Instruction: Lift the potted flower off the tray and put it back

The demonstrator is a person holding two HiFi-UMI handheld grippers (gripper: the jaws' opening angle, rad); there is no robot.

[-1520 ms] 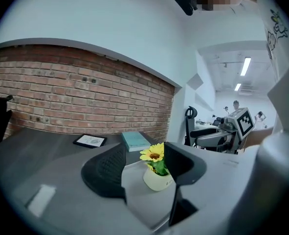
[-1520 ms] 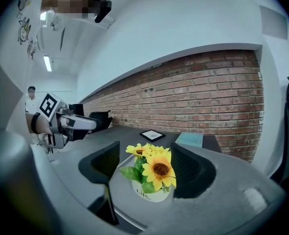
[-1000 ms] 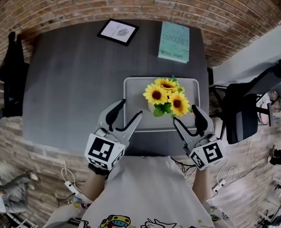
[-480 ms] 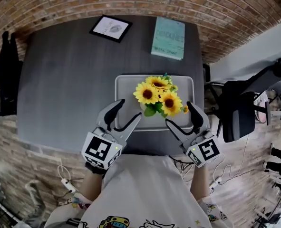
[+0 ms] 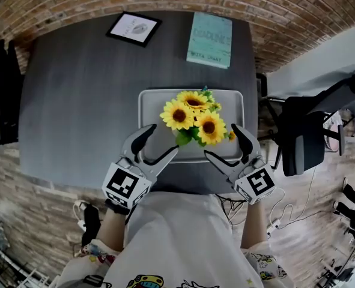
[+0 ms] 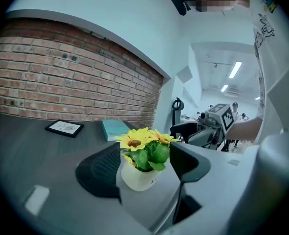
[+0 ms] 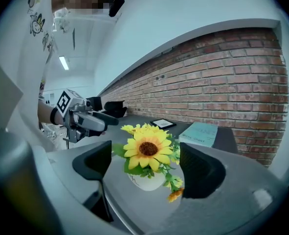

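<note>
A white pot [image 5: 184, 138] of yellow sunflowers [image 5: 193, 115] stands on the light grey tray [image 5: 146, 102] on the dark table. My left gripper [image 5: 161, 141] hovers at the tray's near left edge, and my right gripper [image 5: 221, 141] at its near right edge, with the pot between the two. Both have just been opening their jaws and hold nothing. In the left gripper view the pot [image 6: 136, 178] sits ahead of the open left gripper [image 6: 145, 166], untouched. In the right gripper view the sunflowers [image 7: 148, 149] likewise sit ahead of the open right gripper [image 7: 145, 166].
A framed picture [image 5: 134, 27] and a teal book [image 5: 210, 39] lie at the table's far side. A black office chair [image 5: 306, 138] stands to the right of the table [image 5: 75, 107]. A brick wall [image 6: 71, 77] runs behind it.
Both grippers have sunk closer to the tray's near edge, and their jaws stand wider apart. The pot has stayed on the tray.
</note>
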